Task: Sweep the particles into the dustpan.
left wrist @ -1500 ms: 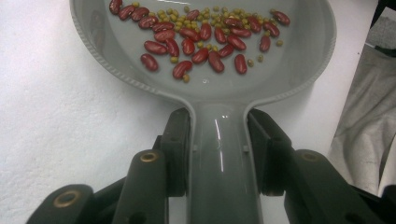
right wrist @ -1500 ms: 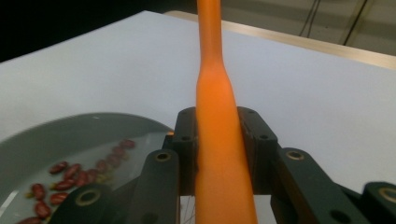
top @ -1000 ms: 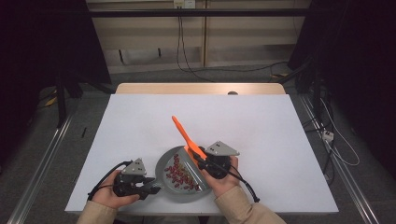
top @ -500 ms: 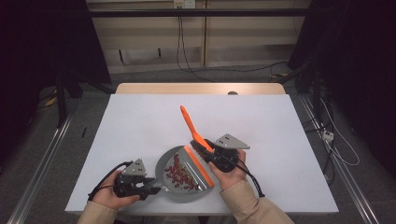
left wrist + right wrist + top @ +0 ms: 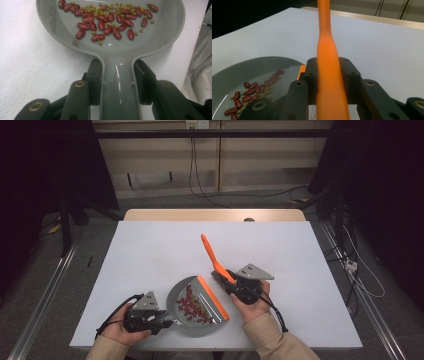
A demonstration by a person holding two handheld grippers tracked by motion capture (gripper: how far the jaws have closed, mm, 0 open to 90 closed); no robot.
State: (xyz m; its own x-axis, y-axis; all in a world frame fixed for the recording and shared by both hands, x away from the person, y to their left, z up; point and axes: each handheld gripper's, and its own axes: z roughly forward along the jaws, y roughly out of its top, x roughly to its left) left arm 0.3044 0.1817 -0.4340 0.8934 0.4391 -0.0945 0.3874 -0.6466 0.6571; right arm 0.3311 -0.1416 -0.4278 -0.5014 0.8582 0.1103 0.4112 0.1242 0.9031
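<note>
1. We take the grey dustpan (image 5: 192, 307) as our landmark; it lies flat on the white table (image 5: 150, 250), close to the edge nearest the person.
2. Our left gripper (image 5: 159, 319) sits at the pan's handle end, and in the left gripper view its jaws are clamped on both sides of the grey handle (image 5: 117, 85).
3. Red kidney beans (image 5: 110, 21) and small yellowish beans (image 5: 96, 11) are scattered inside the pan's bowl.
4. Our right gripper (image 5: 224, 279) is just beside the pan's orange lip (image 5: 212, 296), on the side away from the left gripper.
5. Its jaws are closed on the orange brush handle (image 5: 329, 75), which rises slanting up and away from the pan.
</note>
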